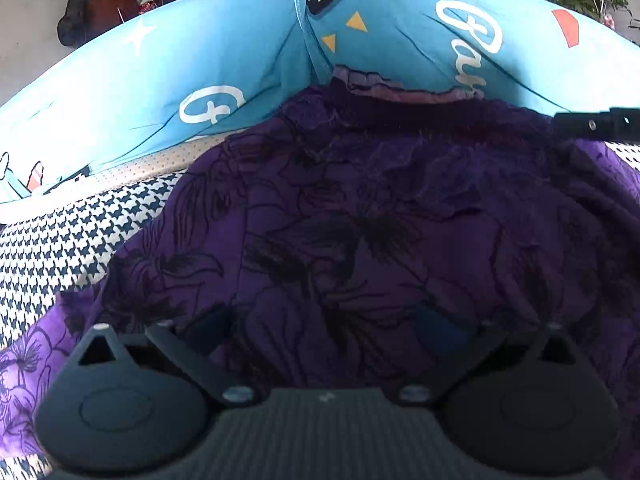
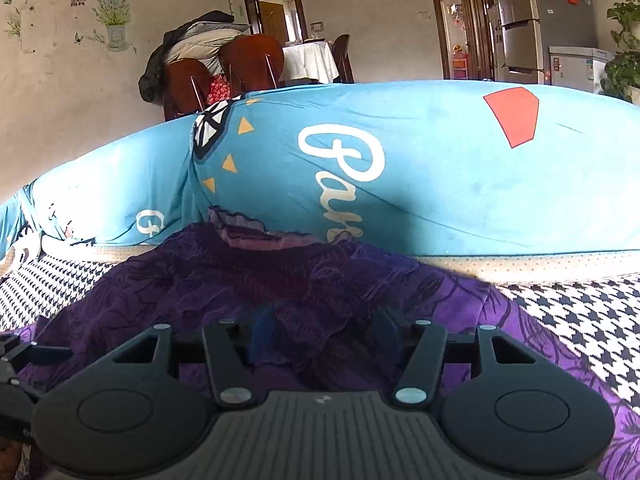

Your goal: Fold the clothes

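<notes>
Purple flower-print garment (image 1: 360, 220) lies crumpled on the houndstooth sofa seat (image 1: 60, 240), its far edge against the blue printed back cushion (image 2: 440, 184). Left gripper (image 1: 324, 328) hangs over it, jaws spread wide, holding nothing. Right gripper (image 2: 320, 336) is half closed with a ruffled fold bunched between its fingers.

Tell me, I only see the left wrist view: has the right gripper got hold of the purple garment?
Observer: Yes, the right gripper has a bunched fold of the purple garment pinched between its pads.
Operator: Which part of it?
Observer: A lacy, ruffled stretch, darker than the flat printed cloth around it.
Operator: What lies to the right of that gripper?
Observer: The garment's edge, then the checked cover.
</notes>
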Action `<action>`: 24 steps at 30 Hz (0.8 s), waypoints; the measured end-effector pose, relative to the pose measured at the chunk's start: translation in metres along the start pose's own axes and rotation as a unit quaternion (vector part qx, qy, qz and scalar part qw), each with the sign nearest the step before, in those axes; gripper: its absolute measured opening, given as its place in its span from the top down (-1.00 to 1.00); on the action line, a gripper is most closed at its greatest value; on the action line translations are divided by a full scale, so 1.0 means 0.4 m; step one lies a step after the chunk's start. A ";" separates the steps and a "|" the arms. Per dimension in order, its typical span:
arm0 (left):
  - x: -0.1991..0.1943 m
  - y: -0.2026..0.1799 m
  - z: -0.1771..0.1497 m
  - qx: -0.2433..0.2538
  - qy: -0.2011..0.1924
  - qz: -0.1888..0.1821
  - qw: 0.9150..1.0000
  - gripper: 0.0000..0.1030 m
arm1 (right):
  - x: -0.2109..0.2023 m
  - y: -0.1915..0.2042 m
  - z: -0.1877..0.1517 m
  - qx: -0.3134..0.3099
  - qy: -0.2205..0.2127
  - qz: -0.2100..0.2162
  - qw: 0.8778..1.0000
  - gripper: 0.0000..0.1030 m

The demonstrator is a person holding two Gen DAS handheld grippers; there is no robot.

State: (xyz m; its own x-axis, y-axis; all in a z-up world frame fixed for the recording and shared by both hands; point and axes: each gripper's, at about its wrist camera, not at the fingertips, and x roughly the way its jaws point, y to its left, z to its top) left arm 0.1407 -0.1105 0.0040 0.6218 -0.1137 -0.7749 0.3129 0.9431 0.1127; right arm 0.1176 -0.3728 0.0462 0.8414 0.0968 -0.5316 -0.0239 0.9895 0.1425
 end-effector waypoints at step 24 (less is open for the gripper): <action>0.012 0.020 -0.015 -0.011 -0.008 -0.021 1.000 -1.00 | 0.234 -0.056 0.038 -0.018 0.004 -0.004 1.000 -0.15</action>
State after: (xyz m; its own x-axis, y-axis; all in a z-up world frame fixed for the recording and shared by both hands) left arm 0.1419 -0.1014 -0.0028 0.6208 -0.1575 -0.7680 0.3223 0.9443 0.0669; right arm 0.2051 -0.3875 0.0061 0.8371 0.0893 -0.5397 -0.0363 0.9935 0.1082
